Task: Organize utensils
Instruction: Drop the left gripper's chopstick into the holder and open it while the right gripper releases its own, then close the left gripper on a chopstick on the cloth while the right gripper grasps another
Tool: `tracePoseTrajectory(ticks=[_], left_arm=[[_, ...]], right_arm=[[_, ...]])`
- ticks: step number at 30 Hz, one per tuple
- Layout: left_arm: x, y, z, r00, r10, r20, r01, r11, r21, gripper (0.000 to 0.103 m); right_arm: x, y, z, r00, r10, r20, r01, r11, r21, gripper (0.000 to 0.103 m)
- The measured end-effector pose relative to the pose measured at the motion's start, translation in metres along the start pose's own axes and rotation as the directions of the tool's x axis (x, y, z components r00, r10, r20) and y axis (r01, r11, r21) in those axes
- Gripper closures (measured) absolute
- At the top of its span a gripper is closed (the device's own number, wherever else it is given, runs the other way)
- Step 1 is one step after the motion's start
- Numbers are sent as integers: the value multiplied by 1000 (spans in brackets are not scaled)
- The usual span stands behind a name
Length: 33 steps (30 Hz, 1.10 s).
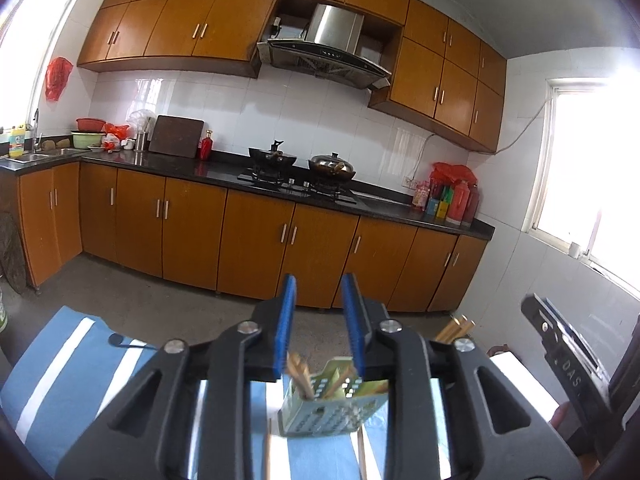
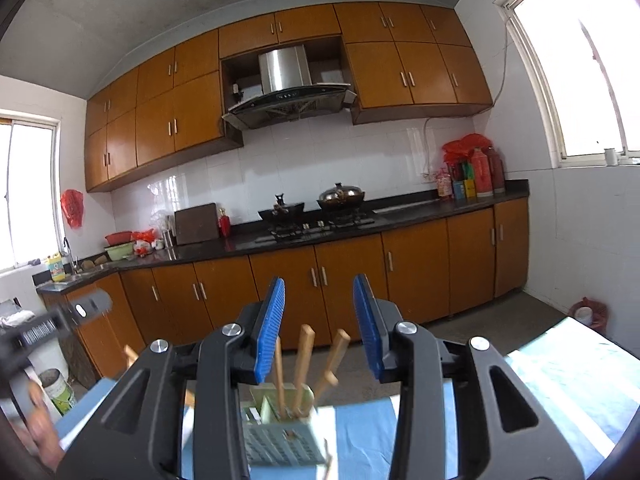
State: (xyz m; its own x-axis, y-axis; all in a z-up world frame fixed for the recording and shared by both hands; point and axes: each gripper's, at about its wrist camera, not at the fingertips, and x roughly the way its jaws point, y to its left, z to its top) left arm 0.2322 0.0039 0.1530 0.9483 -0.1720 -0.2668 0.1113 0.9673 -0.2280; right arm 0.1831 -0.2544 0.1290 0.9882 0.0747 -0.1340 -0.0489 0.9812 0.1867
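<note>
Hovering over the blue-and-white striped cloth, both grippers stand released, holding nothing: the left gripper and the right gripper each show daylight between their blue pads.

The main risk, as I judge it, is tipping. The perforated green utensil holder is light-looking and stands loaded with tall wooden chopsticks that lean outward, so a gripper descending carelessly could knock a chopstick top, lever the holder over and spill its load. A second risk lies with the loose chopsticks on the cloth: thin, flat-lying sticks are awkward to pinch, and a pad catching the cloth instead could drag it (and the holder with it). The two grippers are also near each other, so a clash is possible if both reach in together.

In the right wrist view the holder sits below and just ahead of the open fingers, its chopsticks rising into the gap without touching either pad. In the left wrist view the same holder appears under the fingertips, tilted by the lens, with the loose sticks lying closer in beneath the gripper body.
</note>
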Motion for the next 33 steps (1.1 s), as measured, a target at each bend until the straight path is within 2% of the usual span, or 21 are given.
tracePoseTrajectory(ticks=[2, 6, 9, 11, 13, 16, 19, 21, 22, 26, 28, 33], left_arm=[[-15, 5, -8, 1000, 5, -12, -5, 1000, 5, 75], [-43, 26, -43, 996, 46, -73, -44, 999, 29, 71], [-48, 47, -75, 985, 99, -144, -93, 994, 49, 70], [-45, 59, -96, 972, 126, -196, -117, 991, 57, 70], [-38, 71, -120, 952, 158, -263, -144, 987, 72, 70], [-29, 81, -150, 921, 180, -344, -155, 983, 100, 70], [-25, 83, -167, 905, 167, -391, -134, 985, 111, 70], [-24, 82, -176, 898, 156, -411, -119, 986, 116, 67], [-23, 79, -177, 896, 152, -417, -113, 987, 117, 65], [-22, 71, -185, 890, 138, -434, -91, 988, 127, 65], [-20, 67, -187, 888, 133, -441, -82, 988, 135, 65], [-14, 58, -196, 877, 112, -467, -53, 989, 138, 65]], right_arm=[[-11, -9, -11, 999, -18, -37, 18, 1000, -6, 63], [-21, -27, -46, 987, -37, -154, 39, 999, 7, 63], [-22, -34, -81, 965, -51, -259, 55, 998, 10, 63], [-18, -33, -107, 938, -48, -343, 57, 998, 16, 63], [-15, -28, -130, 907, -32, -420, 43, 999, 18, 63], [-7, -14, -161, 847, 19, -531, -3, 1000, 31, 63], [1, 5, -190, 781, 56, -622, -46, 998, 33, 63], [6, 17, -206, 748, 53, -661, -55, 998, 18, 64], [8, 21, -211, 739, 49, -672, -56, 998, 11, 65], [9, 29, -225, 723, 29, -690, -52, 999, -13, 68], [10, 28, -229, 717, 14, -697, -46, 999, -27, 77], [10, 20, -227, 729, -14, -685, -25, 999, -47, 93]])
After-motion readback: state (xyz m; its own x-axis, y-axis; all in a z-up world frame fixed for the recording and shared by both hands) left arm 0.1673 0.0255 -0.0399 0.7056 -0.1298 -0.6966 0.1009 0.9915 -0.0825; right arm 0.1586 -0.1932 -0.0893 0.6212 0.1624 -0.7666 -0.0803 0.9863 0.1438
